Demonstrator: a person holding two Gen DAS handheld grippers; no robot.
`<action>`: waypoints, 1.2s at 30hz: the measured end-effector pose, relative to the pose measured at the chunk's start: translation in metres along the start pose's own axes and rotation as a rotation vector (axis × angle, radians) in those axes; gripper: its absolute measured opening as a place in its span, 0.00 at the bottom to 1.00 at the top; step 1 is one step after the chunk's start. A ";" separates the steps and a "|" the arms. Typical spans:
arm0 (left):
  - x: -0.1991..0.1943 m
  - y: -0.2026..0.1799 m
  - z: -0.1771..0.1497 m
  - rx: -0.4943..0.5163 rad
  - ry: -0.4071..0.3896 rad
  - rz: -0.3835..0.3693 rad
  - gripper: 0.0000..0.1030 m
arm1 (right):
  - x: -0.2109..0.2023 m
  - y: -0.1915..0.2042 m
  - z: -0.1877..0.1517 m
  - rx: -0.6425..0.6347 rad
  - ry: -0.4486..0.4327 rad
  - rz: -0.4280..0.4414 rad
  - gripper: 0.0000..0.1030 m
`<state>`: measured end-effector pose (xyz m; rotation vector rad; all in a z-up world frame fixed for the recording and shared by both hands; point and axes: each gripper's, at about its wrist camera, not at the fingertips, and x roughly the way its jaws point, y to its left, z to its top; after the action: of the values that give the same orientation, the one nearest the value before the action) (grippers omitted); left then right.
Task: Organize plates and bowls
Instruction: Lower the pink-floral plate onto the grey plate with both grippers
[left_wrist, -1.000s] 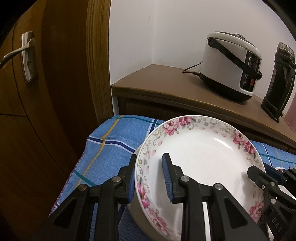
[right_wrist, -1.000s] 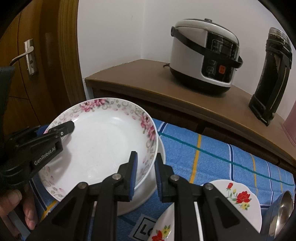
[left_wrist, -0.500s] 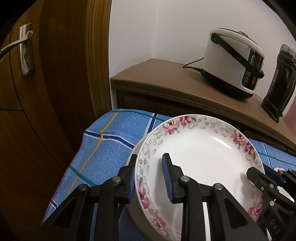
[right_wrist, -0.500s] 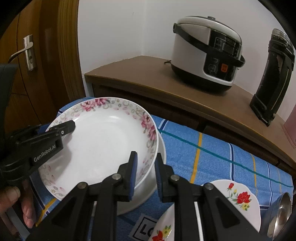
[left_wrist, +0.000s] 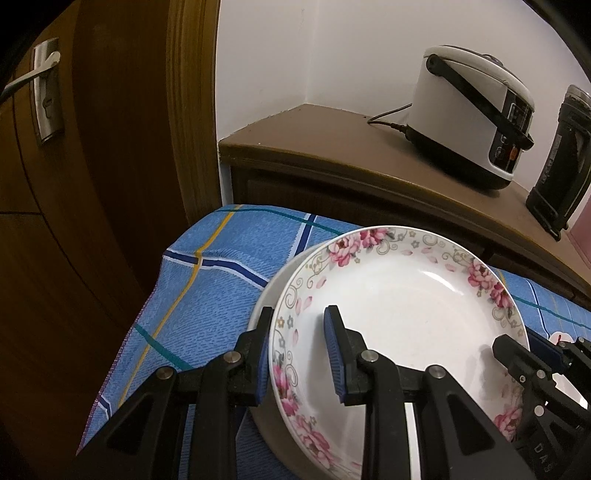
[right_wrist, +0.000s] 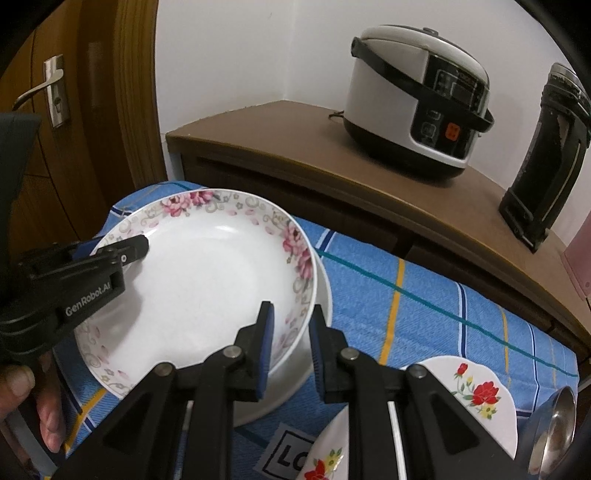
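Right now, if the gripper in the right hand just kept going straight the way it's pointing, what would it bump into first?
The right gripper already straddles the near rim of the pink-flowered plate, so that plate comes first. Pushed further, it would probably drive into the plain white plate underneath and the blue checked cloth; depth is hard to judge.

In the right wrist view, the white lettering "GenRobot.AI" runs along the side of the black plastic left gripper (right_wrist: 122, 243) at nine o'clock. At six o'clock a white square label (right_wrist: 286, 456) on the blue checked tablecloth (right_wrist: 424, 314) shows the black letters "LC", the rest hidden. In the left wrist view, grey embossed letters "DAS" stand on the black plastic right gripper (left_wrist: 532, 349) at five o'clock.
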<state>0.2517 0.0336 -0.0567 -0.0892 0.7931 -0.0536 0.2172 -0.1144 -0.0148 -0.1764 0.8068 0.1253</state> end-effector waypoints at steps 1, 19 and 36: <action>0.000 0.000 0.000 0.001 0.000 0.000 0.29 | 0.000 0.000 0.000 -0.001 0.000 -0.002 0.18; 0.004 0.000 -0.002 0.011 0.021 -0.005 0.29 | 0.012 0.006 0.004 -0.004 0.034 -0.020 0.18; 0.004 0.000 -0.001 0.009 0.021 -0.003 0.29 | 0.018 0.004 0.004 -0.005 0.054 -0.011 0.19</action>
<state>0.2532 0.0332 -0.0604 -0.0813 0.8134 -0.0613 0.2320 -0.1086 -0.0255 -0.1898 0.8590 0.1130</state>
